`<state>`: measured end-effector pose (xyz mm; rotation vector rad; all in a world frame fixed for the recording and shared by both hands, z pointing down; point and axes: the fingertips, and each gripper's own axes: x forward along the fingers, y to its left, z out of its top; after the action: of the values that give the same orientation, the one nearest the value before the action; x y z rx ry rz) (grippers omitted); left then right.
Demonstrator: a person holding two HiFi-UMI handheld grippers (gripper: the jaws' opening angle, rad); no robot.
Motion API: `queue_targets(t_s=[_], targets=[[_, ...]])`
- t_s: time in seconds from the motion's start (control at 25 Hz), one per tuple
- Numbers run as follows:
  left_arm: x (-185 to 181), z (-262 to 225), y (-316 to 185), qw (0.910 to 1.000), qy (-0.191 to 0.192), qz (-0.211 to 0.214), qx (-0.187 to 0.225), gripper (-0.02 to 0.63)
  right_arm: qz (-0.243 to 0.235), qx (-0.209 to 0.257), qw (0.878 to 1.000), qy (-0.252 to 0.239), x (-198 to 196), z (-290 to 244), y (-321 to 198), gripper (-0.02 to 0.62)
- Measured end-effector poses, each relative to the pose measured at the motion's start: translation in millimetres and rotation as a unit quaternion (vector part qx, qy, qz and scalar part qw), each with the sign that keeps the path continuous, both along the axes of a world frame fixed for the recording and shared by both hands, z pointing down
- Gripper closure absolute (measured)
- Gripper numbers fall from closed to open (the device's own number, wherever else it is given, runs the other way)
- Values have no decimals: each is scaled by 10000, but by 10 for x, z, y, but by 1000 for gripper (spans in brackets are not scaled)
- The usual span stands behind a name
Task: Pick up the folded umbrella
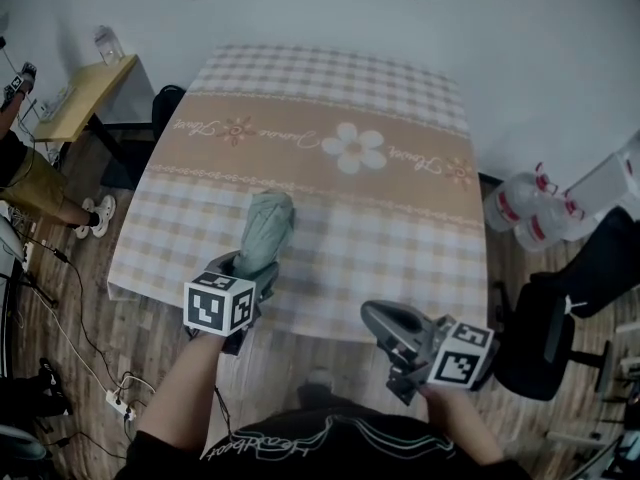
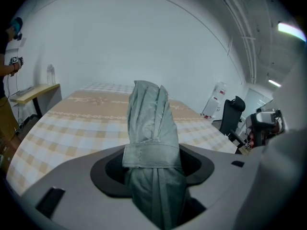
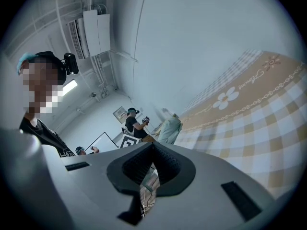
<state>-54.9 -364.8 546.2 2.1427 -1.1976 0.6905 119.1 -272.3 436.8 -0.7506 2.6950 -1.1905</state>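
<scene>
Left gripper [image 2: 152, 171] clamps folded umbrella [image 2: 149, 121]; only its view shows strap [image 2: 152, 155]; right gripper [image 3: 152, 147] closed.

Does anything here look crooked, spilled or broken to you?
Nothing stands out. The pale green folded fabric umbrella is clamped in the left gripper, its strap fastened, and the beige checked tablecloth lies flat, with no spills.

1. Head view: camera above the near edge of the bench [image 1: 400, 258], facing steeply down, with the whole top in frame.
2. Left gripper view: rides the left gripper [image 1: 250, 268] and looks along its jaws across the bench. The folded umbrella [image 2: 151, 123] fills the close foreground.
3. Right gripper view: rides the right gripper [image 1: 378, 320], rolled sideways and near level. It shares the bench and the folded umbrella with both other views.
</scene>
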Motion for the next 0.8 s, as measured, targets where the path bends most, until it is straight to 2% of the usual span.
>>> queue_targets(t_s=[0.16,0.32,0.56,0.8], targets=[[0,-392,297,9988,322,38,354,353,-24,164,9999,-28,-151,-130,232,583],[-39,-761,728,9935,635,75,940,353,-91,570,9983,-34,-333,-243,580,583],[-66,-1376,922,9859,1059,189,1282,351,-95,680,9976,11,-529,-585,602,583],[-176,-1741,1469,9751,1437,283,1666,351,-72,896,9959,46,-713,-747,991,583]])
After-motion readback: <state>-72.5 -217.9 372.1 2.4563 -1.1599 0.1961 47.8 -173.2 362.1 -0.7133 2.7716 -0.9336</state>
